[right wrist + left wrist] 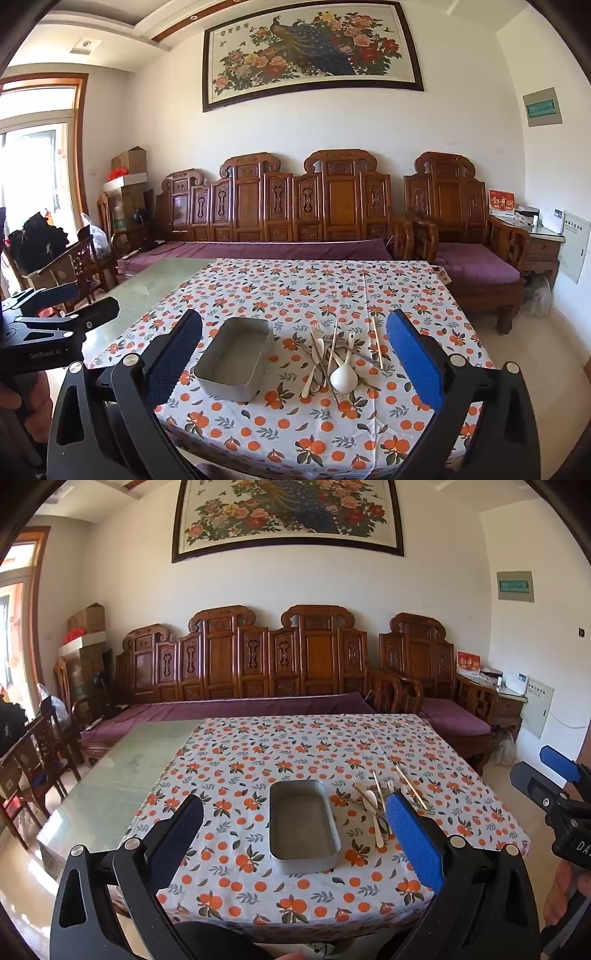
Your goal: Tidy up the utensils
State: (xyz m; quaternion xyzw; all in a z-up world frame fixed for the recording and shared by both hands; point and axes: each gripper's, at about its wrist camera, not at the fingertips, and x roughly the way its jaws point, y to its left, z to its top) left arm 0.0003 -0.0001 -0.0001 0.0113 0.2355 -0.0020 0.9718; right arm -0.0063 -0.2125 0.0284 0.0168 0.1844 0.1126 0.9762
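An empty grey metal tray (303,821) (236,356) sits on the orange-patterned tablecloth. To its right lies a pile of utensils (334,356) (373,808): a white spoon (343,376), a fork (316,330), chopsticks (376,341) and other pieces. My left gripper (295,830) is open and empty, held above the near table edge in front of the tray. My right gripper (295,354) is open and empty, held in front of the tray and the pile. Each gripper shows at the edge of the other's view.
The tablecloth (295,749) covers the right part of a glass-topped table (122,775). A carved wooden sofa (258,664) with purple cushions stands behind it. Wooden chairs (33,760) stand at the left.
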